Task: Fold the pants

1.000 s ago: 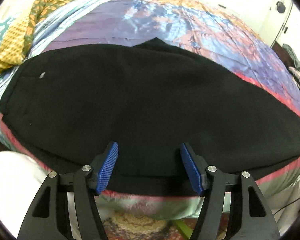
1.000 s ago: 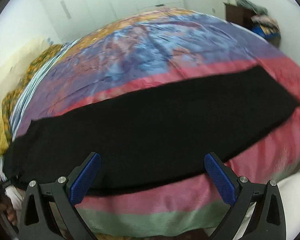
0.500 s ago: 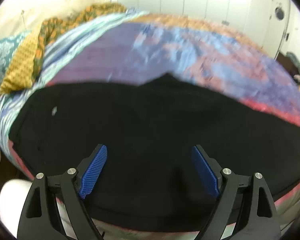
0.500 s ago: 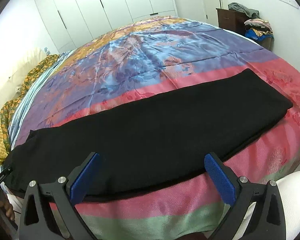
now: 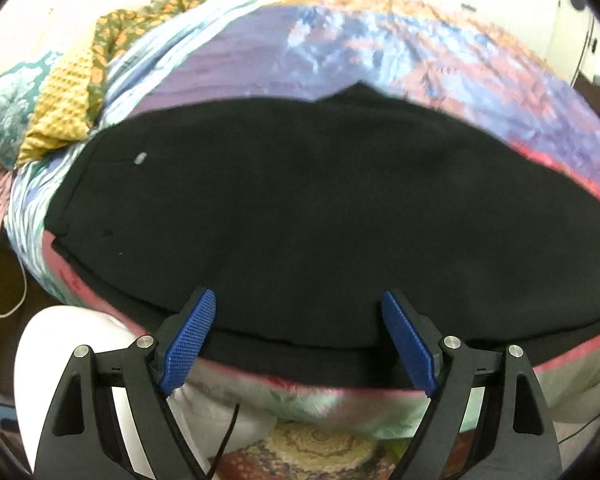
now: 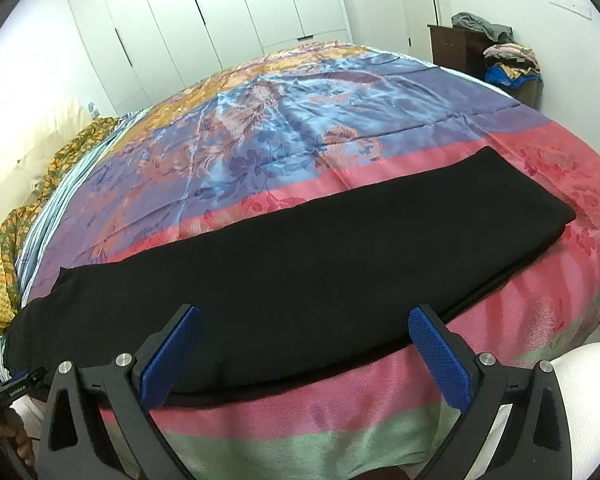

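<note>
Black pants (image 5: 300,216) lie flat along the near edge of the bed, folded lengthwise into one long strip, waist end at the left and leg ends at the right (image 6: 532,204). My left gripper (image 5: 298,340) is open and empty, hovering over the near edge of the pants close to the waist end. My right gripper (image 6: 304,352) is open and empty, above the near edge of the pants around the middle of the legs.
The bed carries a shiny patterned cover (image 6: 300,120) with a pink and green border (image 6: 340,432). Yellow and teal pillows (image 5: 64,100) lie at the left end. White wardrobes (image 6: 220,20) and a dark cabinet with clothes (image 6: 496,56) stand beyond the bed.
The left gripper pulled back and up from the pants, then came lower toward their near edge, and its jaws opened wider. The right gripper tilted up slightly and stayed open.
</note>
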Motion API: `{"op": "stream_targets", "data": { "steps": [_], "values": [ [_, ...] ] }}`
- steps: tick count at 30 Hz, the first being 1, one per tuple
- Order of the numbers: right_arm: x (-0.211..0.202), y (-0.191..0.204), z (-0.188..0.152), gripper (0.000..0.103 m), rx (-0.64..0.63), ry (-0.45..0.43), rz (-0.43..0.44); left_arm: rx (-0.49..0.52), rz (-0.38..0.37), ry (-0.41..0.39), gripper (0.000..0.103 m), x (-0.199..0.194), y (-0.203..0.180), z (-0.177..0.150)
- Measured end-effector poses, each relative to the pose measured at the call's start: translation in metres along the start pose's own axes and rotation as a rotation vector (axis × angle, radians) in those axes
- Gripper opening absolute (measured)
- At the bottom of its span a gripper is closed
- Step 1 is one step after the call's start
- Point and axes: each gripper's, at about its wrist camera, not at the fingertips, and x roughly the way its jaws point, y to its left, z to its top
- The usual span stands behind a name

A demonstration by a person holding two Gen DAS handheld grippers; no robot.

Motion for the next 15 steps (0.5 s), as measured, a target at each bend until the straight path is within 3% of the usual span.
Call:
{"op": "stream_targets", "data": {
  "steps": [4,8,10,15],
  "values": [
    [-0.001,0.001,0.002,0.102,0.0,-0.01,-0.007,0.015,-0.008,-0.163,0.087,-0.024,-0.002,0.017],
    [0.002,0.01,0.002,0.102,-0.047,-0.005,-0.007,0.039,0.003,-0.174,0.089,-0.002,0.002,0.055],
    [0.002,0.014,0.001,0.102,-0.069,-0.007,-0.01,0.02,0.028,-0.151,0.089,0.017,0.012,0.067],
    [0.001,0.015,0.0,0.102,-0.081,-0.008,-0.019,-0.035,0.067,0.088,0.083,0.07,0.044,0.052]
  ]
}}
